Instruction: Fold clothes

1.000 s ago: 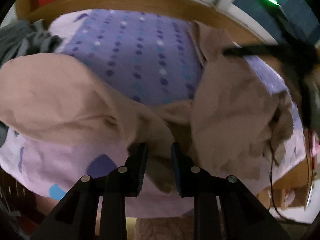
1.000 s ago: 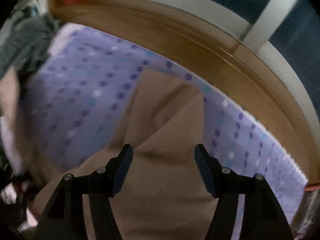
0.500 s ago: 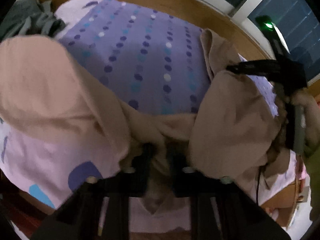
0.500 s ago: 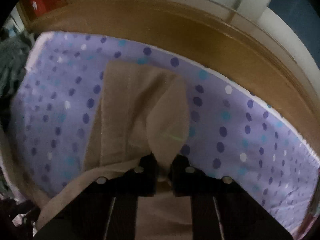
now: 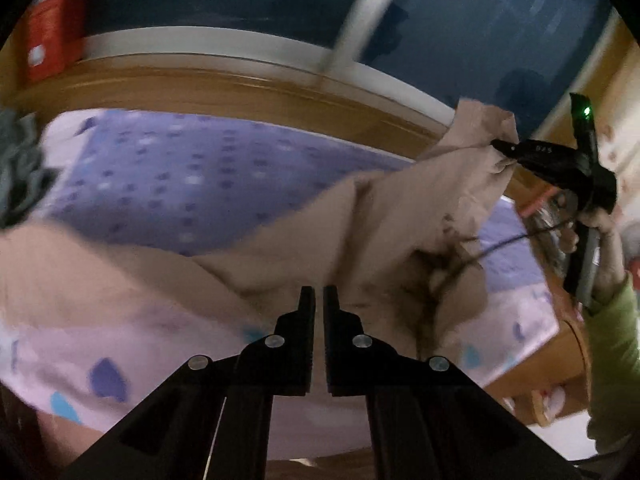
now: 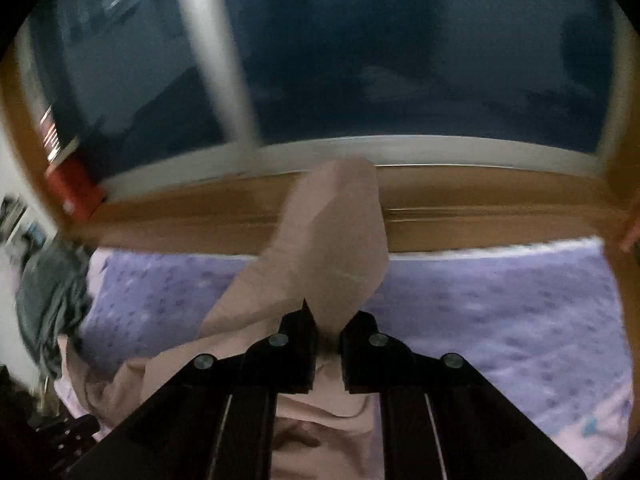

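Note:
A tan garment stretches above a bed with a purple dotted sheet. My left gripper is shut on the garment's near edge. In the left wrist view my right gripper is at the right, shut on a raised corner of the garment. In the right wrist view the right gripper pinches a tan flap that stands up in front of the headboard. The rest of the garment hangs below the fingers and to the left.
A wooden headboard and a dark window lie behind the bed. A grey garment is heaped at the bed's left end. A red box stands on the ledge at the far left.
Both grippers have closed on the tan garment and lifted it off the sheet. The views have tilted up toward the headboard and window.

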Demonstrator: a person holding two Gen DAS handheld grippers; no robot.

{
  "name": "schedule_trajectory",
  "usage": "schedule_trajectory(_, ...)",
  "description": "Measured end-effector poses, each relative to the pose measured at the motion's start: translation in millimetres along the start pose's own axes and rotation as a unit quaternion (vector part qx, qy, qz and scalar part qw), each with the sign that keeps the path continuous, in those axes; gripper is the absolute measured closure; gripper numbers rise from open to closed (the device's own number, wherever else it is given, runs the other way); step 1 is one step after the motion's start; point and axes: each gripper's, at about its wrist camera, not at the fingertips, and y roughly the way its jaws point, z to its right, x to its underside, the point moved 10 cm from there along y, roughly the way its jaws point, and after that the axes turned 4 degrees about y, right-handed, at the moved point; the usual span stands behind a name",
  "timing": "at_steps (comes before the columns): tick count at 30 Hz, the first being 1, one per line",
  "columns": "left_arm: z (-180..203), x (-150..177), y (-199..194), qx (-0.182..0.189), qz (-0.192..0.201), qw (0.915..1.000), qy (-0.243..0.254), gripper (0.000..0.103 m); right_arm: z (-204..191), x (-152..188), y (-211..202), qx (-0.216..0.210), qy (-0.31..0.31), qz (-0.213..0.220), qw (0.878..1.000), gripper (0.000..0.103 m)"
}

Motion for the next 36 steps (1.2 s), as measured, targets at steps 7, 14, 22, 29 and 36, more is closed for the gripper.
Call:
schedule_trajectory(7,67,11,46,0.024,-0.051,0.9978,0.034,0.099,144,57,-13,0.043,0.101,-0.038,0.993,0.095)
schedule_trajectory(14,87,22,79,-0.005,-0.088,0.9955,0.035,0.093,201,147,6,0.017,0.120,-0.167,0.979,0.067)
schedule_trajectory(22,84,5,90,-0.126,-0.055,0.9848,0.107,0.087,203,141,-52,0.026,-0.046,-0.174,0.983,0.051)
schedule_trajectory(29,107,-4,112,-0.130,-0.063,0.9717,0.187,0.086,126,97,-13,-0.060,-0.173,-0.159,0.970,0.036)
schedule_trajectory(36,115,-14,119,-0.091,-0.061,0.9688,0.222,0.086,51,94,58,-0.095,-0.227,-0.193,0.950,0.037)
